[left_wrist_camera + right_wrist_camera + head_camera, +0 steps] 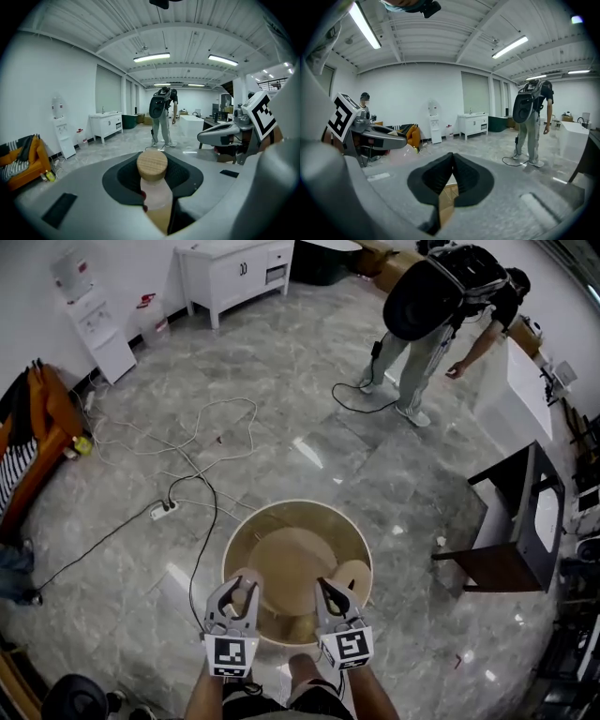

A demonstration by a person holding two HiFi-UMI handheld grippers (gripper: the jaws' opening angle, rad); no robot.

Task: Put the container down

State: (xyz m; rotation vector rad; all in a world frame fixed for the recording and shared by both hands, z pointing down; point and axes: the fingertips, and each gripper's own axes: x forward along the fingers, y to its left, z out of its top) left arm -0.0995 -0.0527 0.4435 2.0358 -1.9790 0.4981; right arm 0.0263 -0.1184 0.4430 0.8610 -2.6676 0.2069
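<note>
A grey marble floor (281, 381) is seen from above, and a round wooden tabletop (246, 538) with a raised rim stands in the middle of it. Beyond the tabletop and to its right, a person with a black backpack (433, 296) is seen bending forward. A white cabinet (234, 273) is set against the wall beyond the tabletop on the left, and a water dispenser (96, 326) is placed further left along that wall. An orange sofa (47, 418) is found well to the left of the tabletop. A power strip (164, 510) with trailing cables lies on the floor just left of the tabletop. A dark desk (525, 521) stands to the right of the tabletop.

The left tongs (239, 587) are held over the near left part of the tabletop and are clamped on the container (155, 190), a pale bottle closed with a round wooden lid (152, 165). The container is gripped just below that lid. Whether it touches the tabletop cannot be told.

The right tongs (333, 594) are held over the near right part of the tabletop, beside the left pair. Their jaws are pressed together, and nothing is seen to be pinched between them. A pale round wooden piece (354, 576) lies on the tabletop just beside them.
</note>
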